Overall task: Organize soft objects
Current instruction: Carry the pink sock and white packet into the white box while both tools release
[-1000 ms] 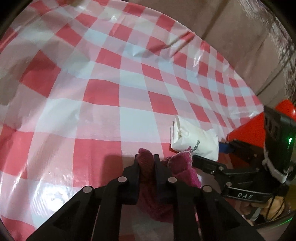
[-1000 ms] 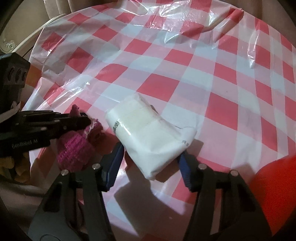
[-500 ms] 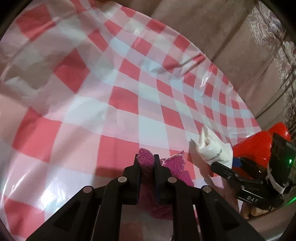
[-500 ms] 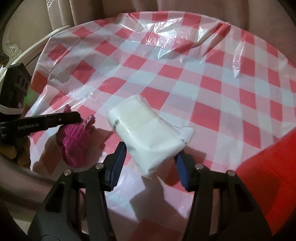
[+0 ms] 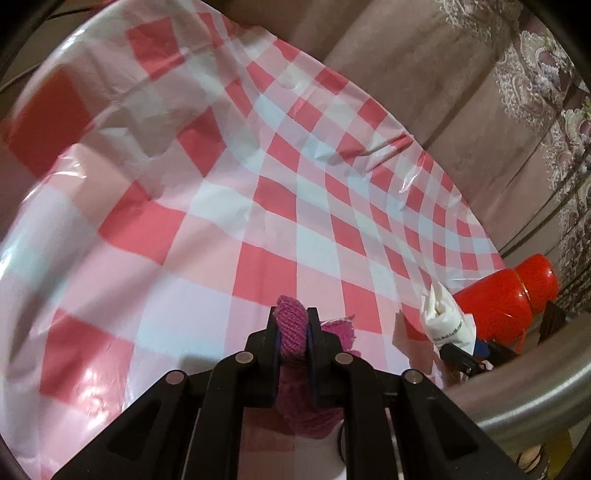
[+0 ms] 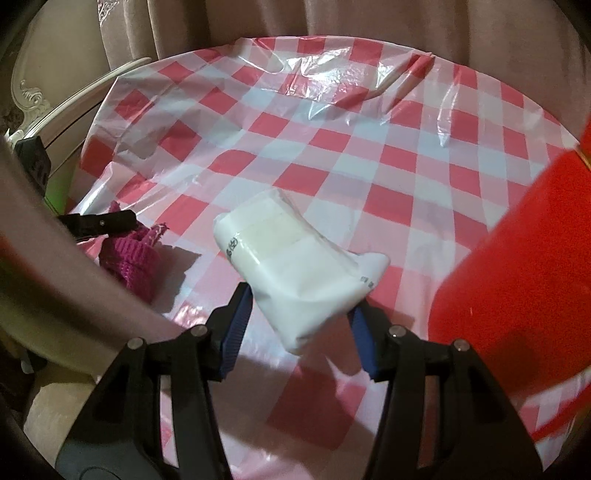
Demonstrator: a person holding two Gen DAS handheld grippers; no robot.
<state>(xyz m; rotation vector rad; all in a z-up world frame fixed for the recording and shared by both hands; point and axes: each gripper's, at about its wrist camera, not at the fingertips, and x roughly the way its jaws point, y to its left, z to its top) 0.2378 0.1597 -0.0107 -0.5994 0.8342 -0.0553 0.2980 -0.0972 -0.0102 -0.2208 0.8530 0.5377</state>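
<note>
The left gripper (image 5: 291, 334) pinches a magenta knitted piece (image 5: 291, 325) tightly between its black fingers, the ribbed wool bulging above the tips and hanging in a loose fold below, lifted clear of the worktop (image 5: 221, 206). The right gripper (image 6: 301, 314) clamps a white plastic-wrapped soft pack (image 6: 295, 266) between blue-padded fingers; the pack is smooth, pillow-shaped and slightly crumpled at its far end, tilted toward 1 o'clock and raised above the cloth. From the right wrist the knitted piece (image 6: 131, 254) sits at 9 o'clock of the pack, close beside it. A glossy red bottle (image 5: 506, 299) lies just past the pack at 3 o'clock in the left view. Beyond both, the red-and-white checked plastic tablecloth (image 6: 332, 147) spreads wide and bare toward 12 o'clock, shiny and wrinkled, its far rim curving round against brown curtains (image 6: 258, 18). A blurred metal bar (image 5: 535, 391) crosses the near right corner.
</note>
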